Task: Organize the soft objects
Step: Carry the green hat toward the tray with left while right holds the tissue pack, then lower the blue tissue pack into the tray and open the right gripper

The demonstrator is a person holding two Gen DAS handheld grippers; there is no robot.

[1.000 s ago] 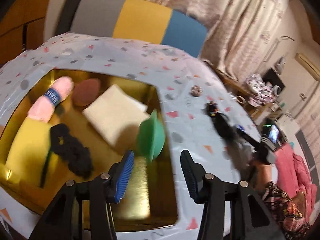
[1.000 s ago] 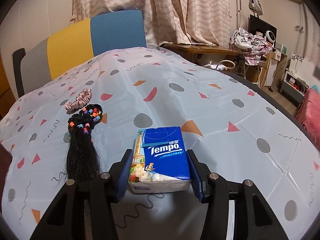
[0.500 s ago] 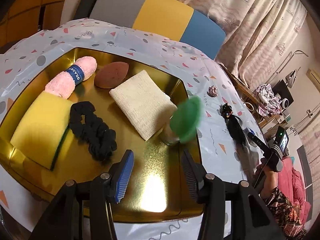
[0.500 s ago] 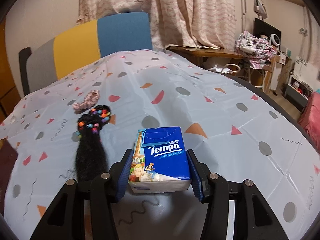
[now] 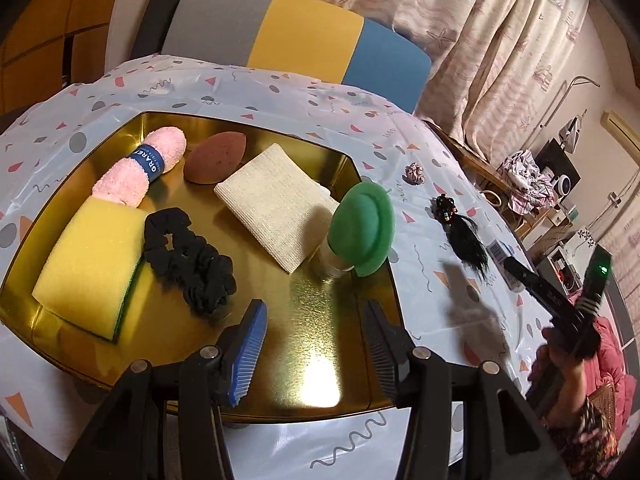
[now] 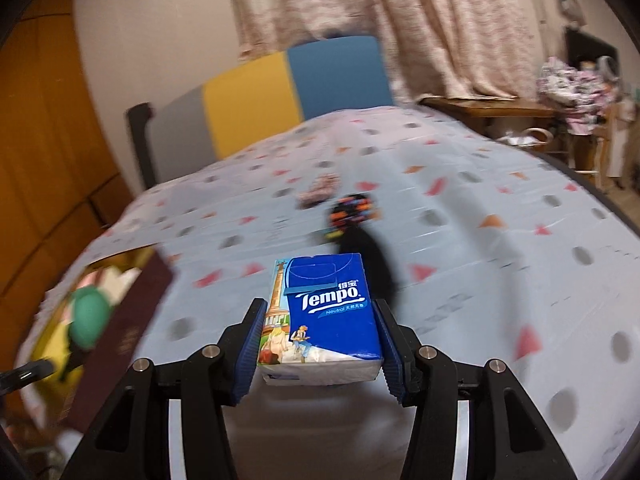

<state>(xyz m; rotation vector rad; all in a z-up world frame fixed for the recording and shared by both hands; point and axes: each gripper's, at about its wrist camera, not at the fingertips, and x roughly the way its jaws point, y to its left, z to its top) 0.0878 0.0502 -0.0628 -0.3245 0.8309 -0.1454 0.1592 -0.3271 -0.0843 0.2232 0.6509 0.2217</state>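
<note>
A gold tray [image 5: 320,336] holds a yellow sponge [image 5: 88,256], a pink rolled towel [image 5: 140,168], a brown pad [image 5: 216,156], a beige cloth [image 5: 276,200], a black scrunchie [image 5: 188,256] and a green sponge brush [image 5: 364,228]. My left gripper [image 5: 316,344] is open and empty above the tray's near part. My right gripper [image 6: 320,344] is shut on a blue Tempo tissue pack [image 6: 324,316], held above the table. A black hair piece with coloured beads [image 6: 360,232] and a pink scrunchie [image 6: 320,192] lie on the cloth beyond it.
The table has a light blue patterned cover [image 5: 432,312]. A grey, yellow and blue chair back [image 5: 296,32] stands behind it. The tray's edge [image 6: 128,332] shows at the left of the right wrist view. Curtains and cluttered furniture stand at the right.
The right gripper has swung left with the tissue pack, bringing the tray into its view. The left gripper has drawn back, and the green sponge brush has settled in the tray.
</note>
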